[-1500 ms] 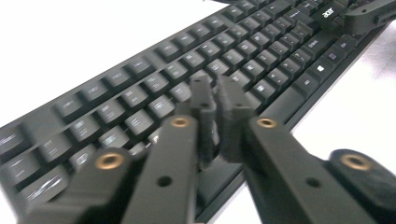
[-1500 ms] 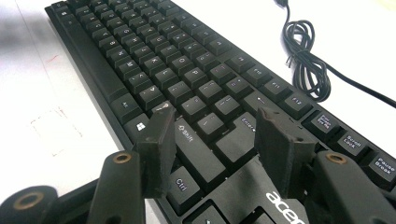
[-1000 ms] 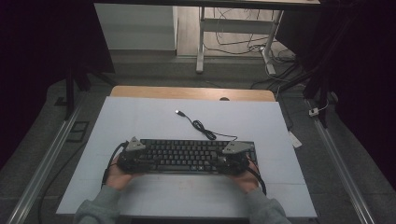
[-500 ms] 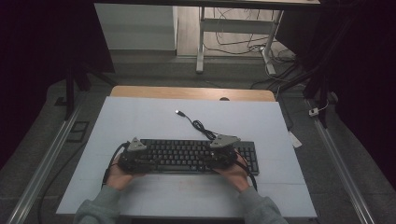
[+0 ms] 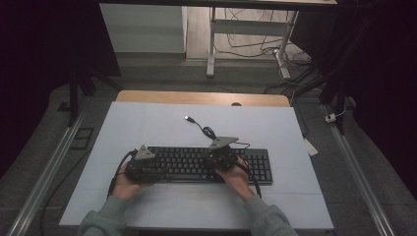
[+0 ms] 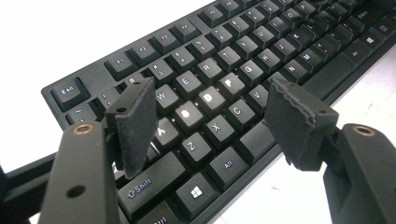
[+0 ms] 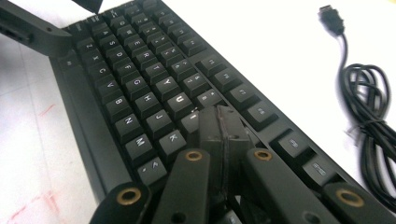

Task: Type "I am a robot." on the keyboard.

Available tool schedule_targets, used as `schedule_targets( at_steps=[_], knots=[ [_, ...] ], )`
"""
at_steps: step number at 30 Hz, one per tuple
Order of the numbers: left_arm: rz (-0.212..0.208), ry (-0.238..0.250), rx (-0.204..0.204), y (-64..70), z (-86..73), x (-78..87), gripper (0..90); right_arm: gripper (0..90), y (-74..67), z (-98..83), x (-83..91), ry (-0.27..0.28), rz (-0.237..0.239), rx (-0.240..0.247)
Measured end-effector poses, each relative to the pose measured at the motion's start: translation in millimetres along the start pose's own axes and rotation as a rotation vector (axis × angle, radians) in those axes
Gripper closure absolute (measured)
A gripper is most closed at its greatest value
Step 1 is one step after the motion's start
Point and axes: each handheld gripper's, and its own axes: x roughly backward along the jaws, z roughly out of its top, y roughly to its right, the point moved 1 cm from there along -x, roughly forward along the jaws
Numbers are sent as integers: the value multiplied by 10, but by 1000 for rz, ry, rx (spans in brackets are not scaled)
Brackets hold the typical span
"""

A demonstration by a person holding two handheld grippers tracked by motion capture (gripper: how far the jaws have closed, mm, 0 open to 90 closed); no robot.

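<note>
Black keyboard [image 5: 206,164] lies on the pale tabletop [image 5: 147,123], its coiled USB cable [image 5: 204,129] just behind it. The left gripper [image 6: 212,116] hovers over the keyboard's left keys, fingers [image 6: 135,123] spread apart. The right gripper view shows the right gripper [image 7: 223,128] pressed closed, empty, on the middle keys.

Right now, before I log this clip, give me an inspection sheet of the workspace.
Surface: pale mat over a wooden table.
Job's things: black keyboard lying flat near the front edge.
Clutter: nothing seen.
Grippers: left gripper open above the keyboard's left keys; right gripper shut, tips down on the keys near K.
Cables: keyboard's coiled cable with loose USB plug on the mat; a cable trails from each gripper.
Surroundings: dark room, metal rail beside the table, desk legs and floor cables behind.
</note>
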Motion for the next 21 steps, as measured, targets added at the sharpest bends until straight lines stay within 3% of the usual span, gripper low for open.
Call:
schedule_targets(
  at_steps=[14, 21],
  knots=[
    [5, -11, -5, 3, -16, -18, 340, 897, -5, -2, -136, -29, 1, 10],
    [6, -9, -4, -1, -17, -10, 340, 898, -26, -12, -154, -40, -23, 25]
  ],
)
